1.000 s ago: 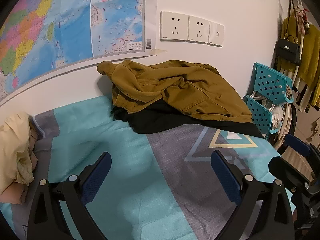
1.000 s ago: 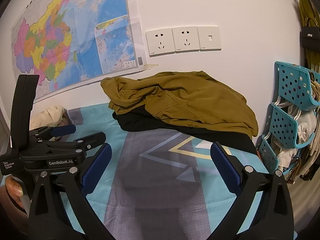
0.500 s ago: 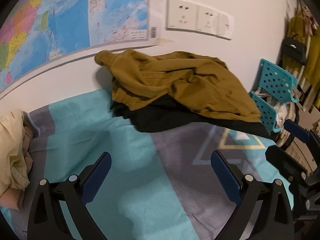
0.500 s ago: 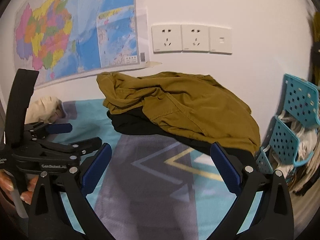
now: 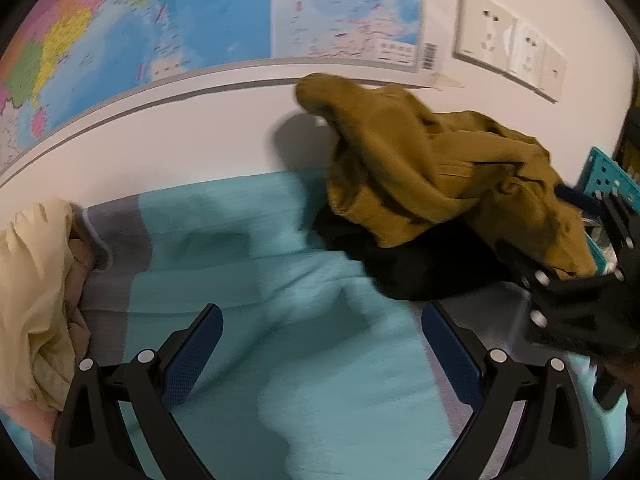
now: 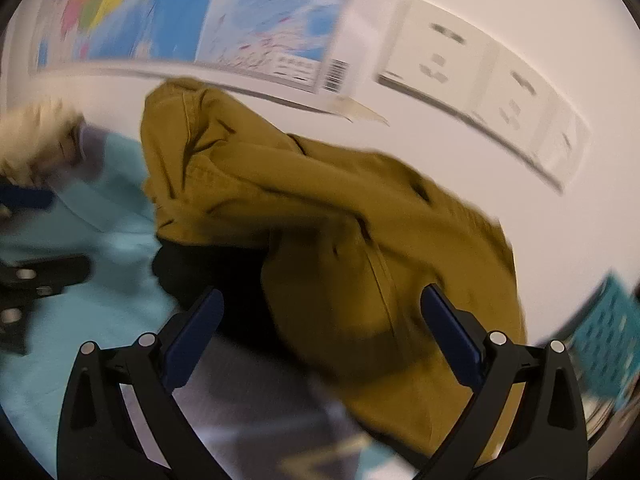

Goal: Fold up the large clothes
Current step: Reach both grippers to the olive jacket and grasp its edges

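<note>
Bed sheet [image 5: 248, 248], teal with grey bands, fills the lower field beneath both my grippers. Wall map [image 5: 160, 20] runs along the white wall behind it, with a row of wall sockets [image 5: 508, 44] to its right. Mustard jacket [image 6: 328, 216], crumpled, lies heaped on the sheet against the wall, on top of a black garment [image 5: 420, 264] whose edge shows below and to the left of it. Cream cloth [image 5: 32, 280] is bunched at the far left edge of the sheet. My left gripper [image 5: 320, 344] is spread wide over bare sheet, holding nothing. My right gripper [image 6: 320, 328] is likewise spread, empty, its fingers framing the near side of the jacket; contact cannot be judged through the blur. A teal perforated basket [image 6: 604, 340] sits at the right margin.
</note>
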Action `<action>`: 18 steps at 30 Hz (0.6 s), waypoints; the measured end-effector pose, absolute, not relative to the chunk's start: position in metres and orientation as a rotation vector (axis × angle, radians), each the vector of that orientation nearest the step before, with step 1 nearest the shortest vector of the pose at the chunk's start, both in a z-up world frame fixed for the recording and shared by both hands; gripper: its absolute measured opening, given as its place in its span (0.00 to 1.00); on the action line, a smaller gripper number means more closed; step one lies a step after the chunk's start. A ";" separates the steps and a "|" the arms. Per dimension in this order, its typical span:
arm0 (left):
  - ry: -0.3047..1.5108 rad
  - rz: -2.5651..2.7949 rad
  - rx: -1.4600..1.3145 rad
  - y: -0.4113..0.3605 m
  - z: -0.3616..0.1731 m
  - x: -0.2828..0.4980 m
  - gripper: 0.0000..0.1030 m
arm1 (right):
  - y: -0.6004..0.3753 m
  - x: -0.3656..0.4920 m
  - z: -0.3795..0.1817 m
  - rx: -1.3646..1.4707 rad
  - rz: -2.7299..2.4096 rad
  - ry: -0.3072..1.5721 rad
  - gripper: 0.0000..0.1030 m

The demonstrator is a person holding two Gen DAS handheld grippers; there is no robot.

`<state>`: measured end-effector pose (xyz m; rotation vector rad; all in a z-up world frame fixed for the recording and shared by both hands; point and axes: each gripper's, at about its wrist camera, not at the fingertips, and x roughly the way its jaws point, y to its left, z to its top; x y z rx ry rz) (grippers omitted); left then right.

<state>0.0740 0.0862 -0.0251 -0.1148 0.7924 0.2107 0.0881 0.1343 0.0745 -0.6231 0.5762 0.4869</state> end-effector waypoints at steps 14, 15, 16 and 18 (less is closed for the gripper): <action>0.791 0.240 -0.147 0.111 -0.028 0.079 0.93 | 0.056 0.081 0.180 -0.400 0.600 0.567 0.04; 0.785 0.238 -0.150 0.113 -0.028 0.081 0.93 | 0.047 0.078 0.186 -0.364 0.600 0.557 0.03; 0.785 0.242 -0.150 0.114 -0.027 0.082 0.93 | 0.042 0.075 0.190 -0.370 0.584 0.527 0.05; 0.779 0.241 -0.151 0.115 -0.027 0.085 0.93 | 0.048 0.073 0.188 -0.447 0.571 0.520 0.49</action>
